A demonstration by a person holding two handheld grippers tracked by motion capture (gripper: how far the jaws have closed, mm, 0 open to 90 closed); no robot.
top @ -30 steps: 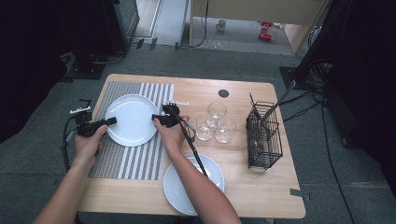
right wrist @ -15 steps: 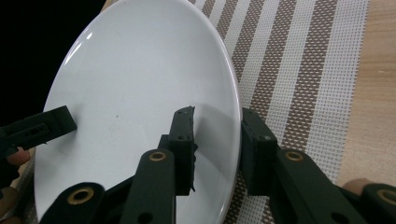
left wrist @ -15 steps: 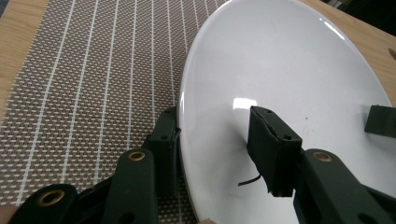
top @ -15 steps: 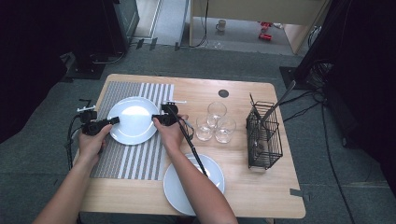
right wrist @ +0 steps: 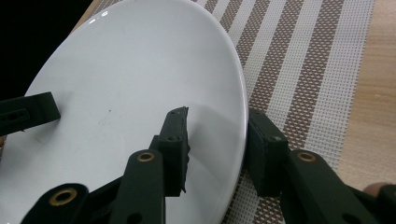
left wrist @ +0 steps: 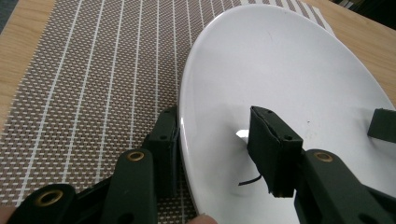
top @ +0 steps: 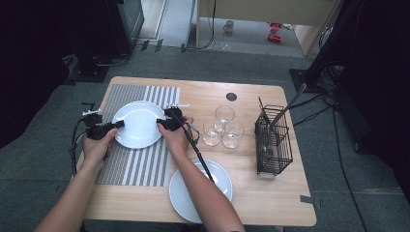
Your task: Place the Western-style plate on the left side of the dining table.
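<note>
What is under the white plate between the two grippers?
A striped placemat lies under the plate, on the table. Whatever sits directly beneath the plate's middle is covered.

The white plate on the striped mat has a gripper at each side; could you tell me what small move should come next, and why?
Probably draw both grippers back off the rim. The white plate lies on the striped mat, and the left gripper and right gripper have just been opening, pads straddling the rim with gaps.
</note>
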